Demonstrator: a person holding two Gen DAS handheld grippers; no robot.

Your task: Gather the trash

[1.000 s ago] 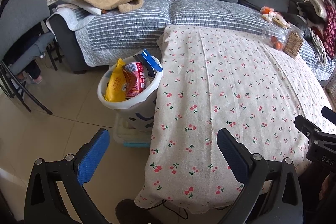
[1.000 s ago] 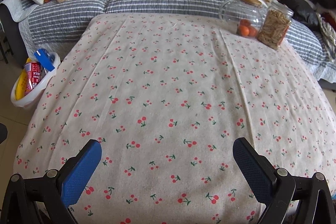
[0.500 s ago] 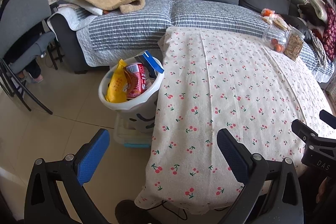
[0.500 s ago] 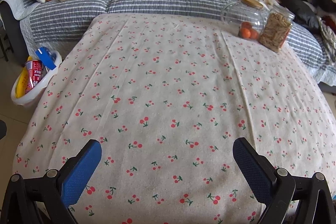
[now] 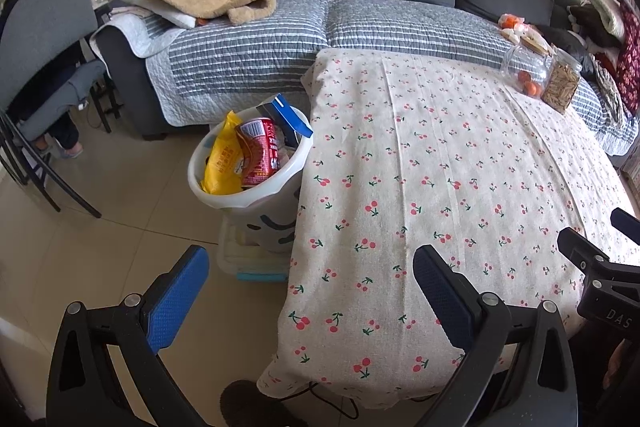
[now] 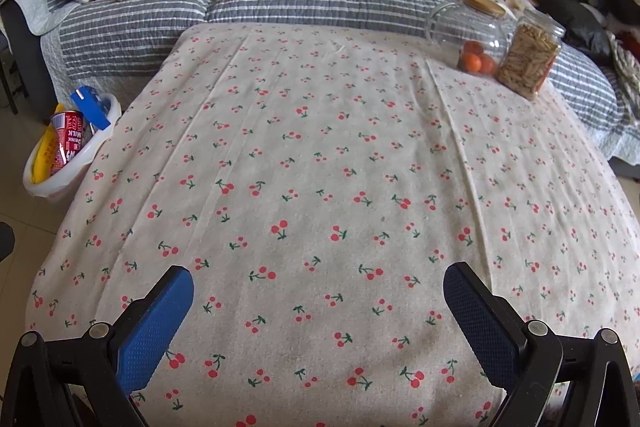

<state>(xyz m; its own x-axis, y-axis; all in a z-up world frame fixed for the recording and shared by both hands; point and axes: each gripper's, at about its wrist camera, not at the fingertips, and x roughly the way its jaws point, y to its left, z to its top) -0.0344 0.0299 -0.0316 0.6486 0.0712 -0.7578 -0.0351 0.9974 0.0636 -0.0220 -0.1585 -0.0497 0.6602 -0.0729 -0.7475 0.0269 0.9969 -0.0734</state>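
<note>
bin (image 5: 256, 187): far left, stuffed with can (image 5: 258, 157) and wrappers
table (image 6: 320, 167): no trash left
left gripper (image 5: 308, 291): released, empty
right gripper (image 6: 318, 311): released, empty
step: probably wrapping up

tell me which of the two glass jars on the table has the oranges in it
The rounded jar with the wooden lid, left of the squarer jar. Orange fruits sit at its bottom; the other is packed with tan sticks.

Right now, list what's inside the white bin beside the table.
The white bin holds a yellow snack bag, a red can and a blue carton. Whatever lies beneath them is hidden.
</note>
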